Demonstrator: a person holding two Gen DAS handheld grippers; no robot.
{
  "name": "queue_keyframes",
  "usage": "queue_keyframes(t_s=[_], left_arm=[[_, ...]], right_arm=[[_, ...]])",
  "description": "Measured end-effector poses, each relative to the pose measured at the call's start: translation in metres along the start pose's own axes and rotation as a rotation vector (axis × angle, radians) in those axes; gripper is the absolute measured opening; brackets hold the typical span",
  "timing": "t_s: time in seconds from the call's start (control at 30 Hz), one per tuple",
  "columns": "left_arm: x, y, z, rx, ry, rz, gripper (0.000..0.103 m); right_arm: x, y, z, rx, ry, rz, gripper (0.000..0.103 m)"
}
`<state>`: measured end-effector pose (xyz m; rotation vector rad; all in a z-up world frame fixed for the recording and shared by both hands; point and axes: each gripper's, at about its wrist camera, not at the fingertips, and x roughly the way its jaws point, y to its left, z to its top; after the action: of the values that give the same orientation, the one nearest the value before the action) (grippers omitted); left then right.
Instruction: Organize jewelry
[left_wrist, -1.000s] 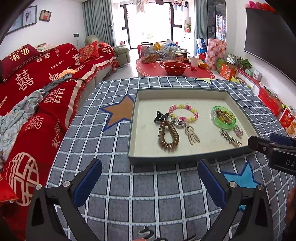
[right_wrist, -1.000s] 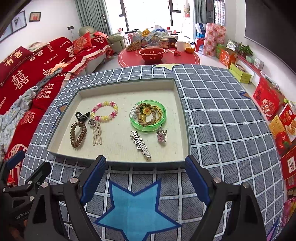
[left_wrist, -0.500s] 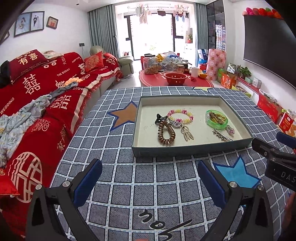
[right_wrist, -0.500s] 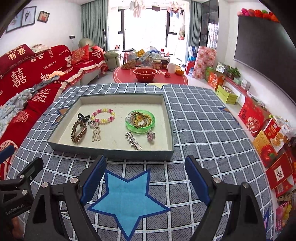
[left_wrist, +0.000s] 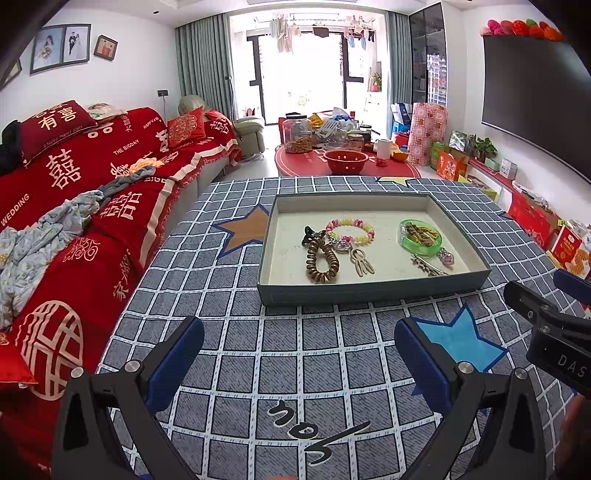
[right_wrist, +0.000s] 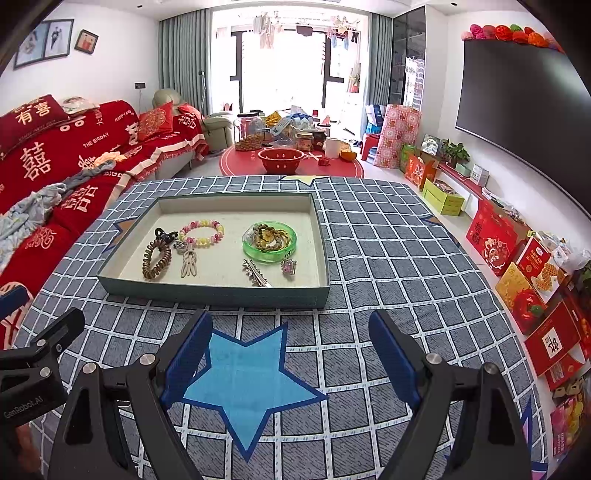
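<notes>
A shallow grey-green tray (left_wrist: 369, 291) (right_wrist: 221, 293) sits on the checked tablecloth. In it lie a brown coil hair tie (left_wrist: 321, 258) (right_wrist: 157, 260), a black claw clip (left_wrist: 312, 235), a pink and yellow bead bracelet (left_wrist: 351, 228) (right_wrist: 202, 230), a beige hair clip (left_wrist: 362, 263) (right_wrist: 188, 266), a green bangle (left_wrist: 421, 236) (right_wrist: 269, 239) with beads inside, a silver leaf clip (left_wrist: 426, 266) (right_wrist: 256, 273) and a pink pendant (right_wrist: 289, 266). My left gripper (left_wrist: 299, 354) and right gripper (right_wrist: 290, 354) stand open and empty, short of the tray's near wall.
A red sofa (left_wrist: 74, 206) with crumpled clothes runs along the left. Behind the table, a round red table (left_wrist: 347, 166) carries a red bowl and jars. Red boxes (right_wrist: 535, 295) line the floor at the right under a wall screen.
Both grippers have drawn back from the tray and tipped up; the tray looks smaller and farther, more of the room shows. Both stay open and empty.
</notes>
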<state>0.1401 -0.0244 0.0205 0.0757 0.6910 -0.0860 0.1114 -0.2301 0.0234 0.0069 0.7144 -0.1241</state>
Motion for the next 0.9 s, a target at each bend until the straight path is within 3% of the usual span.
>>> queue_keyframes(t_s=[0.9], left_arm=[[-0.0036,0.0017,-0.0035,-0.011,-0.001,0.009,0.103]], right_arm=[[-0.0048,0.0084,0.0012,0.001,-0.001,0.023,0.089]])
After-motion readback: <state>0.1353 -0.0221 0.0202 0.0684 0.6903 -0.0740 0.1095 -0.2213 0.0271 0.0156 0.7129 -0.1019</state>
